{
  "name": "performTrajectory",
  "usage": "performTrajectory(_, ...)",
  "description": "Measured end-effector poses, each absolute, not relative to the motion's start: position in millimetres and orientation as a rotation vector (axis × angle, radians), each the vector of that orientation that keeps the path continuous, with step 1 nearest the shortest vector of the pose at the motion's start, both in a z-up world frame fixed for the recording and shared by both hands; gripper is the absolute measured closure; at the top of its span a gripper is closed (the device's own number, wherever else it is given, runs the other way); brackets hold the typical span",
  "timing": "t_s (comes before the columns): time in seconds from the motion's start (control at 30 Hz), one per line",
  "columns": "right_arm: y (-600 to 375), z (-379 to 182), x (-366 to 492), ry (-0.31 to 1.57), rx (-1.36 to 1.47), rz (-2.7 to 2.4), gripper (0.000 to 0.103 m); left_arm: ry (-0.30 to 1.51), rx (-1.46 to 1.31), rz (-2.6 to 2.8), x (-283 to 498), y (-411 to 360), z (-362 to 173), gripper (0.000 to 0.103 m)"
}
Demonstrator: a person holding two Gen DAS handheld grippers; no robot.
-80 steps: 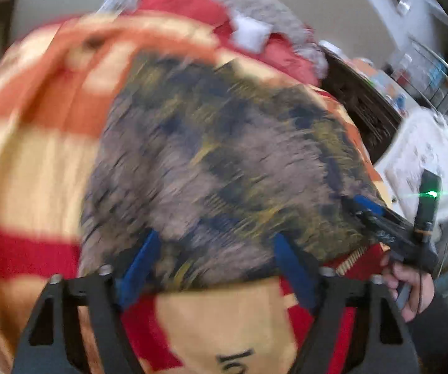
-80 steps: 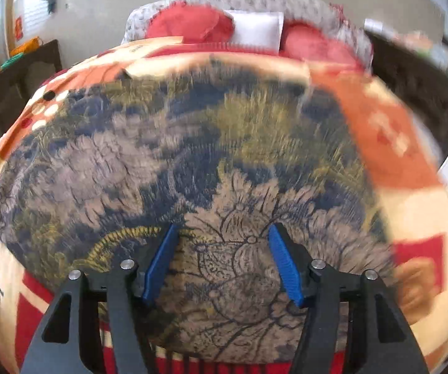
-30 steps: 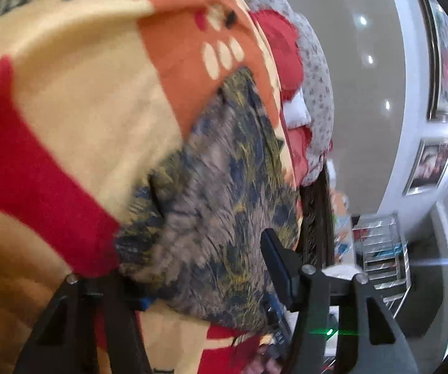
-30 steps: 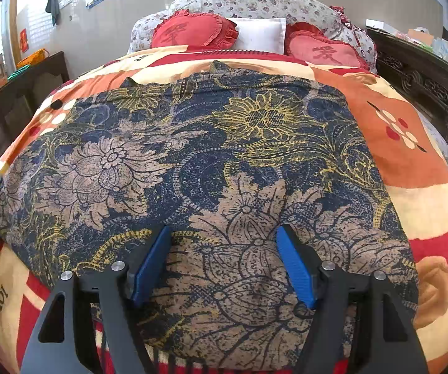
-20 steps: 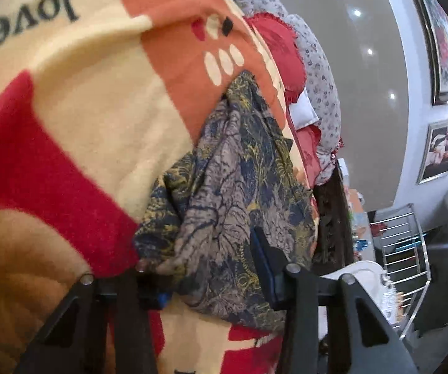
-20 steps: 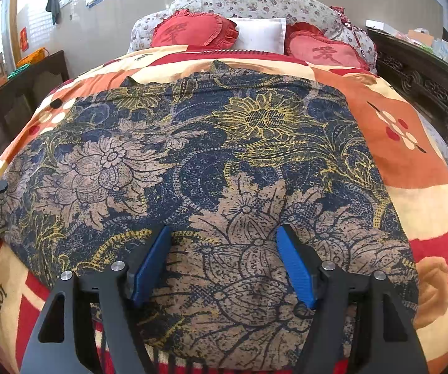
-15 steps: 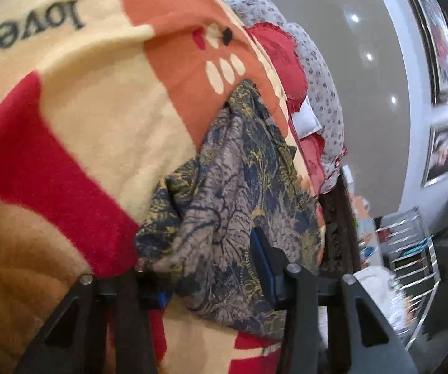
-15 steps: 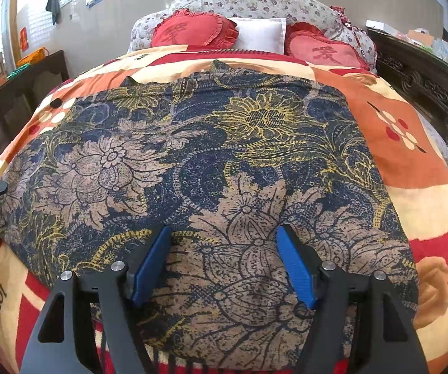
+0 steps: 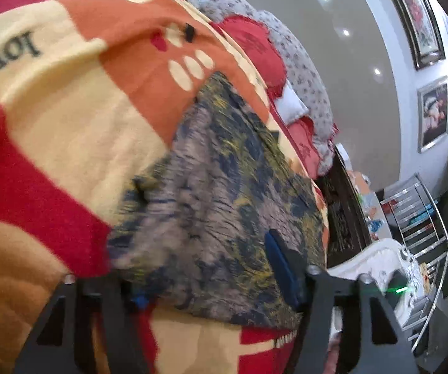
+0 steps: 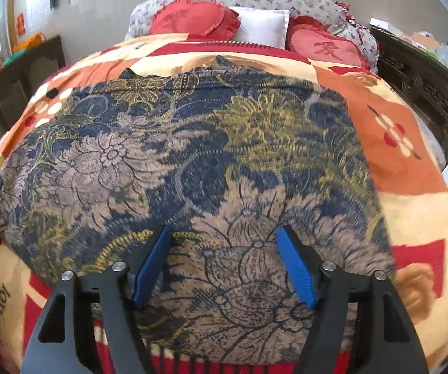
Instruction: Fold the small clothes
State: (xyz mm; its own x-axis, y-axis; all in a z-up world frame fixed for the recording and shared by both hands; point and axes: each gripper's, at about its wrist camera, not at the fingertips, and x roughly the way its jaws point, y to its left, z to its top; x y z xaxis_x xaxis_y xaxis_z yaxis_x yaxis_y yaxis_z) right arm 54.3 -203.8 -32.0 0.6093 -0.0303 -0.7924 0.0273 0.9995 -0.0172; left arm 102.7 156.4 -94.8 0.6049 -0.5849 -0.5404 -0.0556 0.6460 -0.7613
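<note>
Covering the bed, a red-and-orange blanket (image 10: 404,162) carried the flowered garment (image 10: 192,162) spread flat. The right gripper (image 10: 227,265) hung open above it; the left gripper (image 9: 211,277) straddled its edge, spread. Red cushions (image 10: 192,15) lay beyond.

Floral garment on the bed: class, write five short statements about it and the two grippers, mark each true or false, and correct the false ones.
1. The floral garment lies spread on a patchwork blanket. True.
2. The right gripper is clamped shut on the garment. False: its blue fingers stand apart over the cloth.
3. Red heart-shaped cushions lie at the head of the bed. True.
4. The garment is plain white. False: it is dark blue with tan and yellow flowers.
5. The left gripper is at the garment's edge, with cloth between its fingers. True.
</note>
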Motion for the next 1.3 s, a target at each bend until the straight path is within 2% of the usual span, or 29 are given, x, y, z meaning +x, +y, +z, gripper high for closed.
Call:
performTrajectory(0.03, -199.7, -16.8, 58.8, 0.890, -0.008, -0.013, 0.020, 0.884, -0.815, -0.305, 101.1, 159.2, -96.7, 0.067)
performTrajectory(0.07, -195.4, -4.6, 63.8, 0.872, -0.014, 0.004, 0.020, 0.885, -0.807, -0.255, 100.0, 160.5, -99.0, 0.075)
performTrajectory(0.17, -174.7, 31.4, 96.5, 0.870, -0.013, 0.105, 0.020, 0.860, -0.762, -0.178, 94.9, 156.9, -97.8, 0.082)
performTrajectory(0.23, -155.0, 42.6, 132.4, 0.951, 0.040, 0.247, 0.020, 0.833, -0.675, -0.139, 90.9, 146.9, -88.2, 0.088)
performTrajectory(0.33, -121.7, 36.9, 190.1, 1.113, 0.170, 0.445, 0.020, 0.765, -0.470, -0.109, 87.1, 123.3, -67.2, 0.091)
performTrajectory(0.43, -96.3, 26.3, 232.3, 1.193, 0.249, 0.466, 0.020, 0.643, -0.245, -0.139, 76.9, 93.8, -40.5, 0.092)
performTrajectory(0.67, -56.9, -0.4, 298.4, 1.373, 0.338, 0.512, 0.020, 0.485, -0.071, -0.316, 66.7, 54.3, -5.3, 0.092)
performTrajectory(0.8, -36.8, -5.7, 312.3, 1.438, 0.265, 0.515, 0.020, 0.475, -0.038, -0.364, 66.7, 43.3, -0.5, 0.093)
performTrajectory(1.07, 16.8, -6.9, 316.7, 1.493, -0.160, 0.490, 0.020, 0.477, -0.044, -0.411, 69.7, 33.3, -1.6, 0.093)
performTrajectory(1.13, 25.1, -9.8, 313.8, 1.496, -0.276, 0.457, 0.027, 0.477, -0.039, -0.412, 68.8, 33.3, -3.8, 0.093)
performTrajectory(1.17, 28.2, -12.2, 312.2, 1.504, -0.325, 0.447, 0.035, 0.479, -0.038, -0.412, 68.6, 33.6, -4.7, 0.093)
performTrajectory(1.2, 29.8, -14.0, 311.6, 1.510, -0.351, 0.440, 0.047, 0.483, -0.040, -0.411, 68.0, 34.1, -5.5, 0.093)
performTrajectory(1.27, 28.3, -15.2, 311.4, 1.517, -0.365, 0.422, 0.060, 0.484, -0.046, -0.405, 65.6, 35.8, -5.1, 0.093)
performTrajectory(1.3, 26.1, -14.3, 311.2, 1.515, -0.355, 0.425, 0.062, 0.483, -0.049, -0.402, 65.5, 37.0, -5.1, 0.093)
